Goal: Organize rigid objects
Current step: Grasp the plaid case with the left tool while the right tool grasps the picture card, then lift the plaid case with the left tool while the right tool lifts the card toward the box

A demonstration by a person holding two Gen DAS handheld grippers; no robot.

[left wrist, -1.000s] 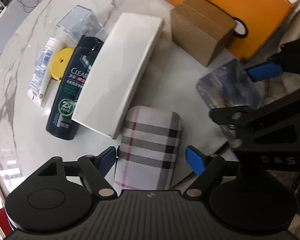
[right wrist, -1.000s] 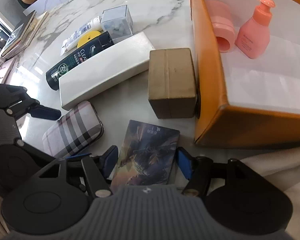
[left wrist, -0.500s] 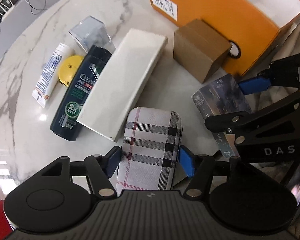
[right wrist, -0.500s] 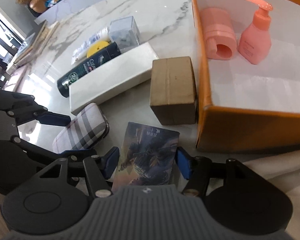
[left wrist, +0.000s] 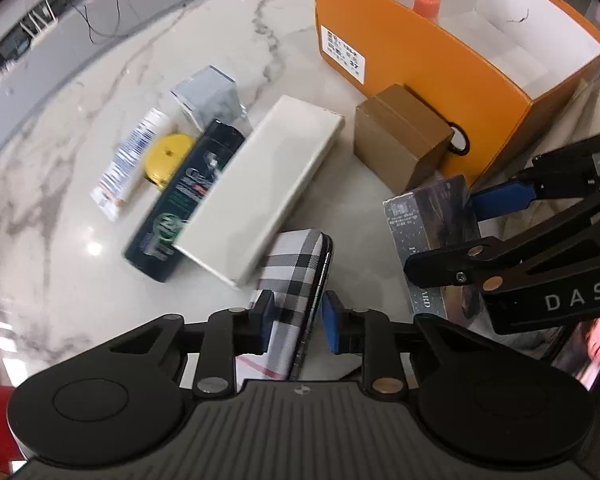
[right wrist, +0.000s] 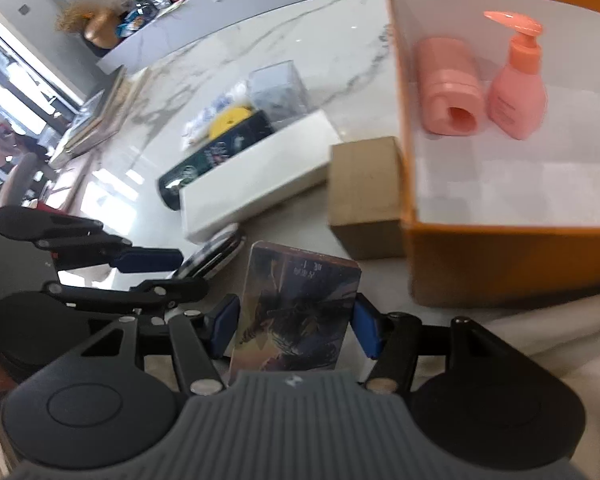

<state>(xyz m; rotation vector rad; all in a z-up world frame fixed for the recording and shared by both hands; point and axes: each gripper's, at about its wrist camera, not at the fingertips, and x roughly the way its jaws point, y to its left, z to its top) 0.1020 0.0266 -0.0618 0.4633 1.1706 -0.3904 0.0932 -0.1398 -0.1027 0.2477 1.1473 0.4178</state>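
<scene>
My left gripper (left wrist: 298, 316) has its blue pads on both sides of a plaid case (left wrist: 296, 276); the jaws are closing and the case stands tilted on its long edge above the marble table (left wrist: 80, 240). My right gripper (right wrist: 296, 326) is shut on a dark picture-printed box (right wrist: 296, 312), held clear of the table just right of the plaid case. In the left wrist view that box (left wrist: 428, 224) sits between the right gripper's fingers (left wrist: 500, 200). An orange box (right wrist: 500, 256) stands open at the right, with a pink pump bottle (right wrist: 518, 92) and a pink tube (right wrist: 448, 88) inside.
A brown carton (left wrist: 400, 140) rests against the orange box's wall. A long white box (left wrist: 260, 188), a dark shampoo bottle (left wrist: 184, 208), a yellow disc (left wrist: 168, 154), a white tube (left wrist: 130, 160) and a clear plastic box (left wrist: 208, 96) lie together farther left. White cloth (right wrist: 560, 320) covers the near right edge.
The left jaws have closed in on the plaid case, which turned from flat onto its edge and rose. The right gripper lifted the picture box slightly toward the orange box.
</scene>
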